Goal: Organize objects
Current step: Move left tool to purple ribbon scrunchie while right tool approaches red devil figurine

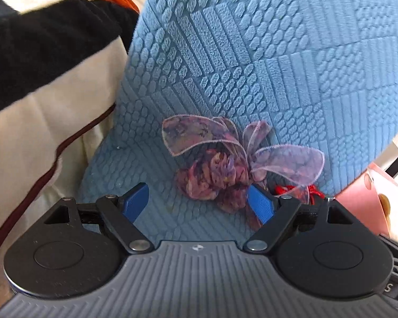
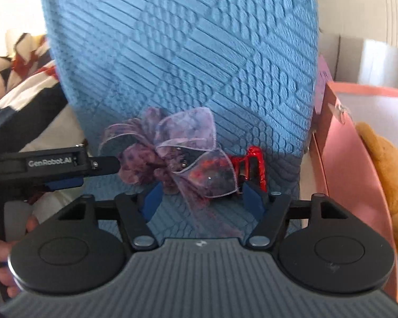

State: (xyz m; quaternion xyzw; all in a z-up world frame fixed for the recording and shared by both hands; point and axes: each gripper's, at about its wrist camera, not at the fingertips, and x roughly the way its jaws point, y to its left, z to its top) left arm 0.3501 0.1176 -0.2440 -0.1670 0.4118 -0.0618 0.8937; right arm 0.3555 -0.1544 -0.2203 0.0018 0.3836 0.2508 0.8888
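Left wrist view: the left gripper (image 1: 199, 206) has its jaws spread wide, with bare blue textured cushion fabric (image 1: 252, 66) showing between the two blue pads. The purple ribbon bow (image 1: 225, 164) lies on the cushion, just beyond the jaws and toward the right. Its bunched lower part touches or overlaps the right pad (image 1: 260, 206); the left pad stands apart from it. A small red shiny item (image 1: 286, 189) shows behind the right pad, partly hidden by the bow's sheer loop. A cream, black and orange pillow (image 1: 39, 92) lies to the left. A pink box (image 1: 358, 201) sits at the right edge.

Right wrist view: the right gripper (image 2: 203, 198) has its jaws spread as well. The purple ribbon bow (image 2: 172, 153) lies on the cushion (image 2: 185, 53) just beyond the jaws, and its sheer tail hangs down into the gap between them. The red shiny item (image 2: 252, 164) lies behind the right pad, touching the bow. The left gripper (image 2: 100, 164) reaches in from the left, its finger tip at the bow's left side. A pink box (image 2: 345, 159) and a brown plush bear (image 2: 384, 172) stand at the right.
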